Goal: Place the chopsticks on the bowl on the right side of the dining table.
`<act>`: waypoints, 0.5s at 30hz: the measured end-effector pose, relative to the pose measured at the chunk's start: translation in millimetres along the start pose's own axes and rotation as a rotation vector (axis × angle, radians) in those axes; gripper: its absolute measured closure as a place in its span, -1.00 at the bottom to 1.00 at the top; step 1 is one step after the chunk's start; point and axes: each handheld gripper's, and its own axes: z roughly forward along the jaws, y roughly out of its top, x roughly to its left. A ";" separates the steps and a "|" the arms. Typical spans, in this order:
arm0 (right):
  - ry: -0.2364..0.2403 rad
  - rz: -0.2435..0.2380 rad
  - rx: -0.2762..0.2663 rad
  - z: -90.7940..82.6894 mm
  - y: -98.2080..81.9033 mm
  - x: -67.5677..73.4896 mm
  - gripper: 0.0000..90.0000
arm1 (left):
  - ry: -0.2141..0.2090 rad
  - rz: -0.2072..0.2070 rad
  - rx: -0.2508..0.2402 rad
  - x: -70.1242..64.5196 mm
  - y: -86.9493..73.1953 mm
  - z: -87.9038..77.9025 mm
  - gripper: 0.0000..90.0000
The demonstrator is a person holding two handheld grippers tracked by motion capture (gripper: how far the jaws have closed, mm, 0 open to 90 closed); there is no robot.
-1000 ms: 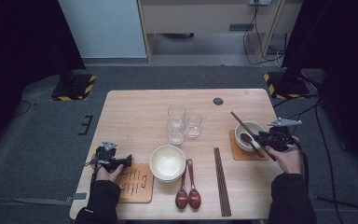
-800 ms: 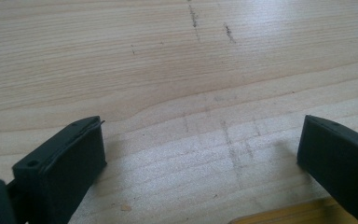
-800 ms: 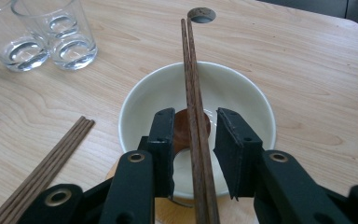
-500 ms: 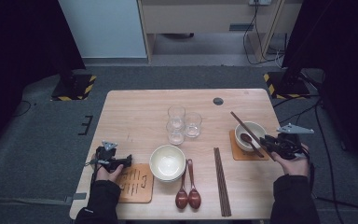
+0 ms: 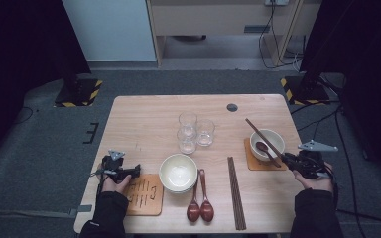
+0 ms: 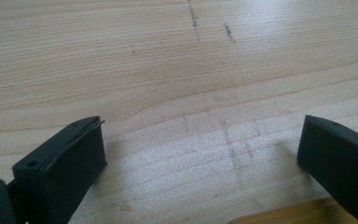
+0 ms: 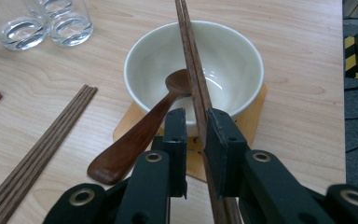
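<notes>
Right gripper (image 7: 196,126) is closing its jaws around a pair of chopsticks (image 7: 192,70), narrow gap, pads looking pressed on the sticks from both sides; jaws have just been closing. Chopsticks are lying across the rim of a white bowl (image 7: 235,60), running from between the jaws over the bowl to its far side. In the high view the right gripper (image 5: 288,159) is sitting at the table's right edge, just beside the bowl (image 5: 273,138), with the chopsticks (image 5: 259,132) slanting up-left over it. Bowl is sitting on a wooden coaster (image 7: 254,116). A wooden spoon (image 7: 142,128) is resting with one end in the bowl, the other end hanging out over the rim toward the gripper.

Left gripper (image 5: 135,170) is sitting low at the table's left front, jaws standing wide apart, nothing between them but bare table (image 6: 177,70). A corner of a wooden board (image 6: 279,217) is showing near its right jaw.
</notes>
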 end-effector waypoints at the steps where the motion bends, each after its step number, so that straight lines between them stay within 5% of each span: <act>1: 0.000 0.000 0.000 0.0 0.0 0.0 0.75 | 0.000 0.000 0.000 0.0 0.0 0.0 -1.00; 15: 0.018 0.020 0.035 -2.9 -18.7 2.1 0.83 | 0.000 0.000 0.000 0.0 0.0 0.0 -1.00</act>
